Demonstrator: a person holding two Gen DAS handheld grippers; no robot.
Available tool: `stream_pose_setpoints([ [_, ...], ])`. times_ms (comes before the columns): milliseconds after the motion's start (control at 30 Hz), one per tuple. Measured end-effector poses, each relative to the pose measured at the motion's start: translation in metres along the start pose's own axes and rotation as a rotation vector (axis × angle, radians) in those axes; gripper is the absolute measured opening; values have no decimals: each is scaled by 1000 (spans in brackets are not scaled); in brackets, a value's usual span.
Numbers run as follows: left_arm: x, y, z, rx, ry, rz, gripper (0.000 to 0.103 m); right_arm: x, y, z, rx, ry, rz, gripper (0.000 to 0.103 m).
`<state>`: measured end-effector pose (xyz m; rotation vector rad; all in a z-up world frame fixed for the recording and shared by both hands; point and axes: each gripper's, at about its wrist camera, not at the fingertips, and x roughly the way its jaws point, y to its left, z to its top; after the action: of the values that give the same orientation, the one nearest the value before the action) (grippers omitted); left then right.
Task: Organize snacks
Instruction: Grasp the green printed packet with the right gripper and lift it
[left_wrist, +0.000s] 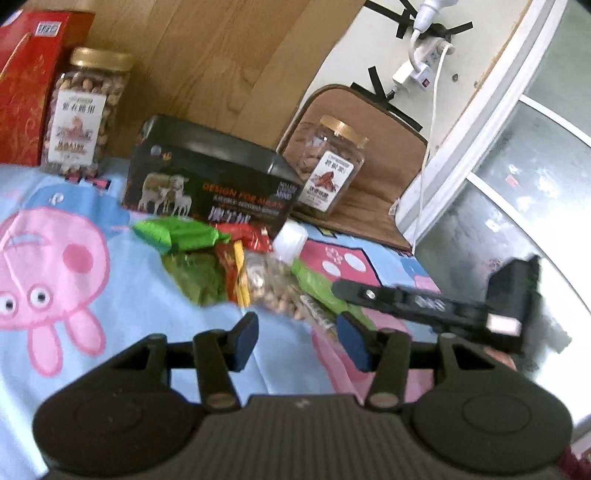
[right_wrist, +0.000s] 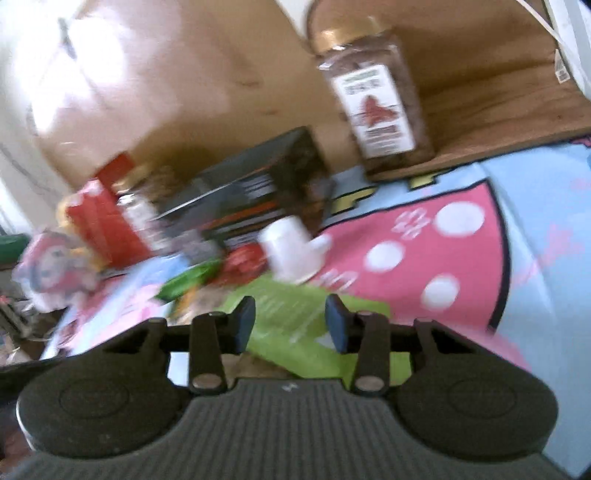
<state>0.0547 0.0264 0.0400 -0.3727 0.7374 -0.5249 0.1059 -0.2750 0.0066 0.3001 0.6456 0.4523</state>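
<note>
Lying between right hand-held gripper: green packet

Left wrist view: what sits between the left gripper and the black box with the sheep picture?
A heap of snack packets, green and red, plus a clear nut bottle lying on its side, between the left gripper and black box.

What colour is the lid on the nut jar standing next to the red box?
Gold: the lid tops the nut jar beside the red box, clearest in the left wrist view.
</note>
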Motion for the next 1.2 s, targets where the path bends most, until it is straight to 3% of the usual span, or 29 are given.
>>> stream_pose_setpoints([
  [200,5,7,-11,-45,35,0,49,-31,40,-46,-12,33,95,46],
  [267,4,7,-12,-46,33,-2,49,-43,46,-55,-40,-19,94,46],
  [400,5,4,-12,-37,34,-7,49,-51,60,-51,-194,-123,-67,48],
  [433,5,4,-12,-37,35,-12,49,-47,60,-48,-236,-137,-106,55],
  [533,7,2,-13,-33,39,-19,51,-25,56,-40,-331,-149,-149,95],
  [633,7,2,-14,-38,46,-13,52,-1,55,-31,-431,-124,-191,96],
  [700,7,5,-13,-43,46,-11,52,10,42,-23,-403,-44,-182,91],
  [767,5,7,-12,-47,43,-10,52,11,21,-12,-256,34,-52,72],
  [933,3,15,-8,-70,29,-18,52,-3,13,-17,-119,33,31,39],
  [1200,-12,35,-6,-119,-12,3,55,-15,102,-77,-394,-57,-42,35],
])
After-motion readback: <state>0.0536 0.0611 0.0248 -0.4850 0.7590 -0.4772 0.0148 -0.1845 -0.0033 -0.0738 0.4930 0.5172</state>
